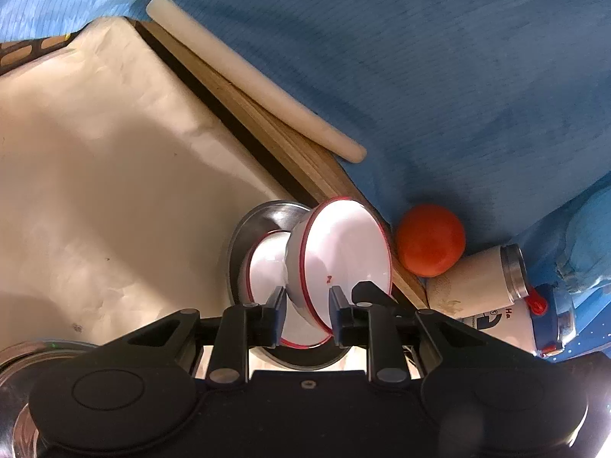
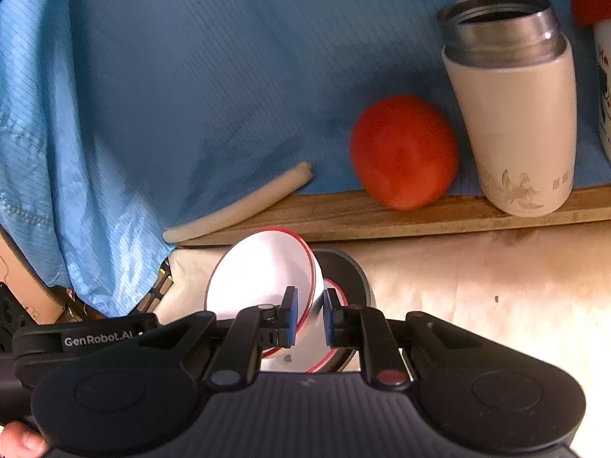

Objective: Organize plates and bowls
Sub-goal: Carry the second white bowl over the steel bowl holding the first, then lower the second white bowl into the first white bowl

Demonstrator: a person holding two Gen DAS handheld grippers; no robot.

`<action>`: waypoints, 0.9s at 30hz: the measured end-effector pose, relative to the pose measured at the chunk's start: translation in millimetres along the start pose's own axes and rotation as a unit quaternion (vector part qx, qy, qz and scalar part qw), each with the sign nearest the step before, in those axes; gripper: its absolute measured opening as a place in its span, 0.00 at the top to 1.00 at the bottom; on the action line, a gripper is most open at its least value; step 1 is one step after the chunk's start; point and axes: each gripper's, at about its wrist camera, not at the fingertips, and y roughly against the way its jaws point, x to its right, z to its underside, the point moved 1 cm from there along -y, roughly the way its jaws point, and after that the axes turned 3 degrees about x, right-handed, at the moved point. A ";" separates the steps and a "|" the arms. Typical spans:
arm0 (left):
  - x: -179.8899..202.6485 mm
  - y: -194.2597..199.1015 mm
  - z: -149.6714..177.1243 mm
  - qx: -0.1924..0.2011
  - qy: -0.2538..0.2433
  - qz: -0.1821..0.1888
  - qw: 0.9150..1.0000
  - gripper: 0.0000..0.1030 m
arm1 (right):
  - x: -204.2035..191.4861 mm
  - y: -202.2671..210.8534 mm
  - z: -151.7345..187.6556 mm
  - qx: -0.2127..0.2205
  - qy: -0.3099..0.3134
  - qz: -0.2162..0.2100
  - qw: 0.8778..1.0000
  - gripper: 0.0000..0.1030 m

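Observation:
In the left wrist view my left gripper (image 1: 307,303) is shut on the rim of a white bowl with a red edge (image 1: 343,252), held tilted on its side. A second red-edged white bowl (image 1: 265,267) lies under it in a steel plate (image 1: 248,229) on the cream cloth. In the right wrist view my right gripper (image 2: 309,315) is shut on the rim of a red-edged white bowl (image 2: 263,271), tilted over a dark steel plate (image 2: 349,271). Part of another red rim (image 2: 336,358) shows below it.
A wooden board edge (image 2: 382,217), a white stick (image 1: 248,72), a red tomato (image 2: 404,150) and a white steel-topped flask (image 2: 511,114) lie by the blue cloth (image 2: 191,76). A red-capped bottle (image 1: 534,305) lies behind the flask. Another steel dish (image 1: 23,358) sits at the lower left.

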 end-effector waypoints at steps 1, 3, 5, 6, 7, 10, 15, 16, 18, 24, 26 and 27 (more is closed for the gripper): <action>-1.0 -0.8 -0.6 -0.001 0.002 -0.001 1.000 0.76 | 0.8 -0.4 0.6 -0.002 -0.001 0.000 1.000 0.85; -2.1 -2.2 -1.8 -0.003 0.004 -0.001 1.000 0.76 | 1.5 -2.4 1.5 -0.004 -0.001 0.000 1.000 0.85; -2.3 -3.3 -2.2 -0.004 0.004 -0.002 1.000 0.76 | 1.9 -4.4 1.9 -0.005 -0.002 0.001 1.000 0.85; -2.9 -3.7 -2.0 -0.005 0.004 -0.002 1.000 0.76 | 2.1 -5.3 2.2 -0.005 -0.002 0.001 1.000 0.85; -3.5 -4.1 -2.0 -0.005 0.005 -0.003 1.000 0.76 | 2.3 -6.3 2.2 -0.006 -0.003 0.000 1.000 0.85; -3.5 -5.1 -1.6 -0.006 0.006 -0.003 1.000 0.75 | 3.0 -8.0 2.7 -0.005 -0.002 -0.001 1.000 0.85; -2.0 -7.4 -2.6 -0.007 0.007 -0.005 1.000 0.74 | 1.9 -9.7 2.7 -0.006 0.002 -0.001 1.000 0.85; -1.8 -7.8 -2.8 -0.008 0.007 -0.006 1.000 0.74 | 1.9 -9.9 2.5 -0.006 0.002 -0.002 1.000 0.85; -1.6 -8.7 -3.0 -0.009 0.007 -0.007 1.000 0.74 | 3.2 -9.3 2.4 -0.005 0.001 -0.005 1.000 0.84; -1.4 -10.9 -2.4 -0.011 0.009 -0.007 1.000 0.73 | 7.6 -9.8 3.7 -0.008 -0.003 -0.010 1.000 0.84; -1.6 -11.0 -2.3 -0.011 0.009 -0.007 1.000 0.73 | 8.7 -10.0 3.9 -0.009 -0.005 -0.011 1.000 0.84; -1.8 -11.0 -2.3 -0.011 0.009 -0.007 1.000 0.73 | 9.1 -9.8 4.2 -0.010 -0.006 -0.011 1.000 0.84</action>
